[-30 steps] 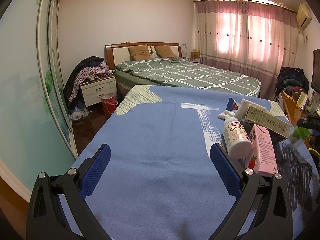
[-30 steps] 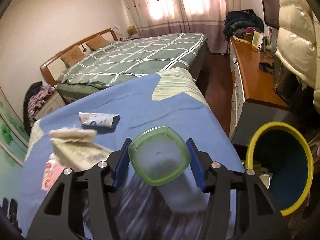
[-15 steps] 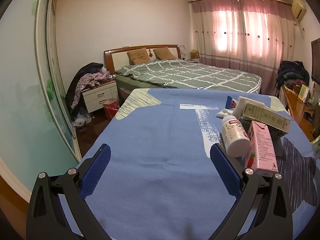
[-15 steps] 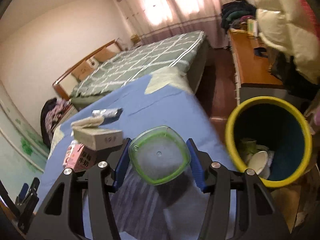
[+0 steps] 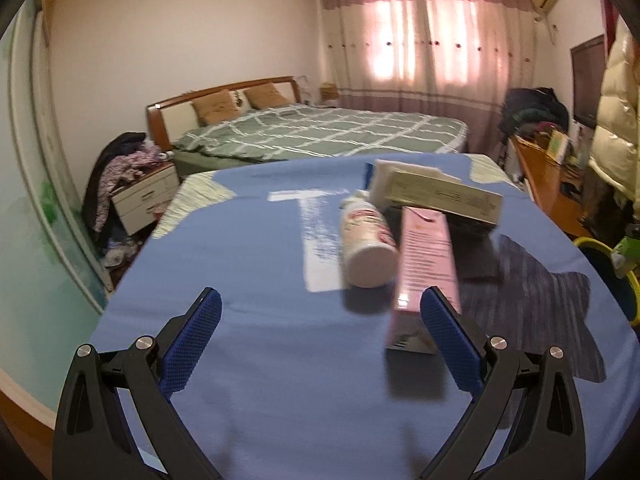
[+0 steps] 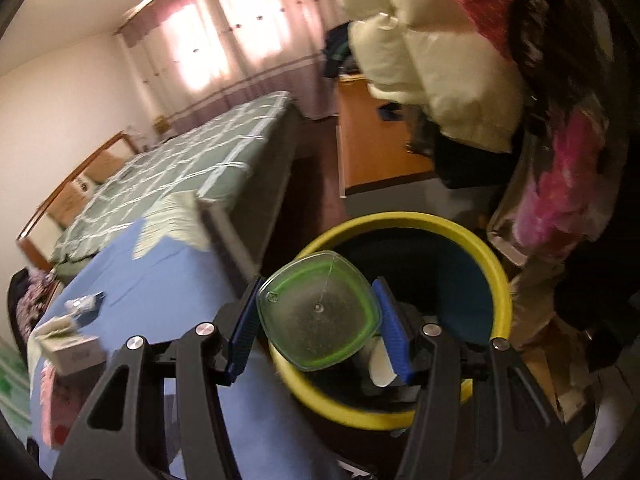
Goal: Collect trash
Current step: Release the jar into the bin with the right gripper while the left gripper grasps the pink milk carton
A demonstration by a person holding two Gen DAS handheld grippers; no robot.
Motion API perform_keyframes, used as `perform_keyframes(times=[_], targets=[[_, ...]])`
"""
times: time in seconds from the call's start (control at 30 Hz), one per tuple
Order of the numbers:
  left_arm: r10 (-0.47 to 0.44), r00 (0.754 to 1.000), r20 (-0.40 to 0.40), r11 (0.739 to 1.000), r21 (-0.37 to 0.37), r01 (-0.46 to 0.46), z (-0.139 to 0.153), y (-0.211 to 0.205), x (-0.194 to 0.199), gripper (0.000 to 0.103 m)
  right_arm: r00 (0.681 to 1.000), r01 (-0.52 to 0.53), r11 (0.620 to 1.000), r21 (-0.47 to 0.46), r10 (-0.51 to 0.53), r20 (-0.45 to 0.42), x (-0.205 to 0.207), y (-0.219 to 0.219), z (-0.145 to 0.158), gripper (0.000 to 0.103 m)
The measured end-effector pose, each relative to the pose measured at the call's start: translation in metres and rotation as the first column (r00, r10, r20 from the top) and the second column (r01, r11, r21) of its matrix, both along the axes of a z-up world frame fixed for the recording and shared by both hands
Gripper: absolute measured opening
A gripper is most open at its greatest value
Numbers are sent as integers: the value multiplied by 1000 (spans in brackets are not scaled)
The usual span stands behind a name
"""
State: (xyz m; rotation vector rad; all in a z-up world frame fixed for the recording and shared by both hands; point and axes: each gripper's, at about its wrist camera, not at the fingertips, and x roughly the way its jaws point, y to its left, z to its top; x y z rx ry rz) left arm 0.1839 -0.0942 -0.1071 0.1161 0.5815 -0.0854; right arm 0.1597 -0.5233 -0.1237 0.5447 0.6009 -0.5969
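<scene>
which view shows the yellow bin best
The right wrist view: the yellow bin fills mid-frame, rim and dark inside visible, with the green-lidded container in the right gripper over it. The left wrist view catches only its rim at the right edge.

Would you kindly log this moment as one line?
right gripper: shut on green-rimmed container | over yellow bin | left gripper: open

blue-covered table [image 5: 248, 264], pink carton [image 5: 426, 256], white bottle [image 5: 366, 244]

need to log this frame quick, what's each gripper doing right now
Left gripper: open, holding nothing.
Right gripper: shut on the green-rimmed container, above the yellow bin.
</scene>
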Motion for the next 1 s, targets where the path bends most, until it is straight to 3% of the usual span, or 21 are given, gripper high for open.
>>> perform_keyframes(times=[0.07, 0.23, 0.53, 0.67, 1.0], targets=[[-17, 1000, -4, 1000, 5, 17, 0, -7, -1, 98, 1000, 15, 1000, -1, -15, -6, 0, -1, -6, 62], [-43, 999, -19, 999, 10, 43, 0, -17, 2, 98, 1000, 27, 1000, -5, -27, -13, 0, 0, -13, 63], [-72, 990, -117, 997, -17, 71, -11, -27, 23, 97, 1000, -3, 980, -200, 1, -10, 3, 39, 6, 67], [-100, 980, -173, 995, -38, 95, -19, -33, 37, 87, 1000, -21, 967, -253, 17, -17, 6, 48, 9, 69], [-176, 962, -210, 984, -58, 167, -27, -54, 47, 53, 999, -35, 971, -235, 31, -19, 7, 45, 8, 69]])
